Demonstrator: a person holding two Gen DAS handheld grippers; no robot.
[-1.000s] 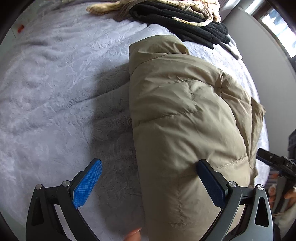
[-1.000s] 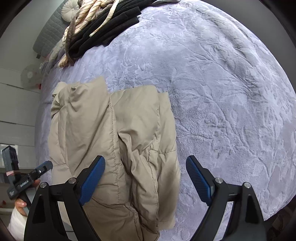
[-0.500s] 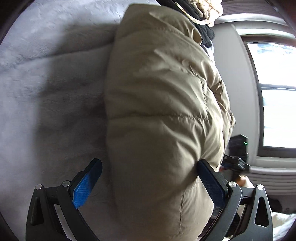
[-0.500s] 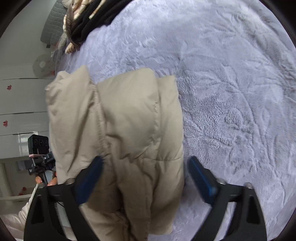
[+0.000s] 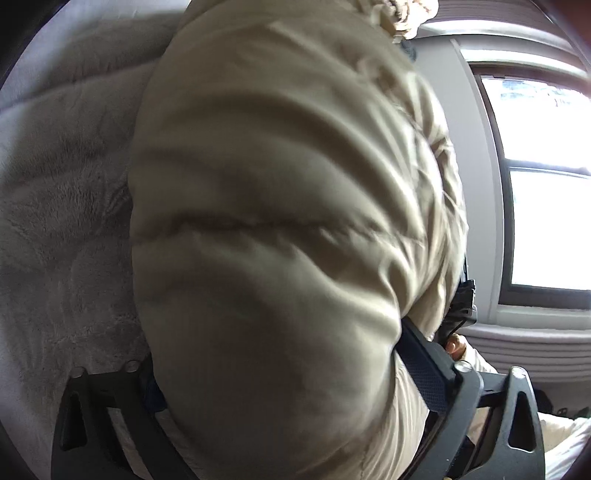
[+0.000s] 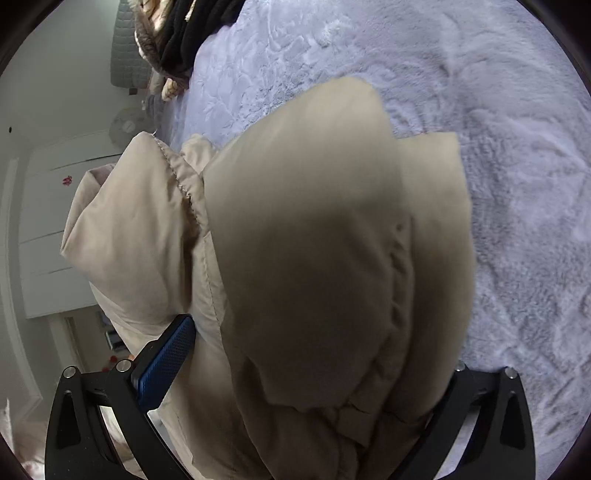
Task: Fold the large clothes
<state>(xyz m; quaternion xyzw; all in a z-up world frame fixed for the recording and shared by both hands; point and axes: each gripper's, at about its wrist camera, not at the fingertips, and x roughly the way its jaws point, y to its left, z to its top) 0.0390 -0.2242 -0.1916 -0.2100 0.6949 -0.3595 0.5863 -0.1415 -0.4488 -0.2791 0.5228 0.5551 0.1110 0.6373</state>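
A folded beige puffer jacket (image 5: pixel 280 236) fills the left wrist view and lies on a pale grey plush bed cover (image 5: pixel 62 206). My left gripper (image 5: pixel 284 384) stands wide around its near end, and the bulk of the jacket sits between the fingers (image 5: pixel 424 365). In the right wrist view the same jacket (image 6: pixel 317 266) bulges between the wide-set fingers (image 6: pixel 166 362) of my right gripper (image 6: pixel 314 384). The right finger there is hidden by the fabric. Both grippers straddle the jacket, with the jaws still far apart.
A pile of black and cream clothes (image 6: pixel 177 33) lies at the far end of the bed cover (image 6: pixel 498 184). A window (image 5: pixel 546 192) is to the right in the left wrist view. White cupboards (image 6: pixel 51 236) stand left in the right wrist view.
Both grippers moved forward and down onto the jacket, which now fills both views. The jacket's near end has bunched up between the fingers. The jaws stay wide apart.
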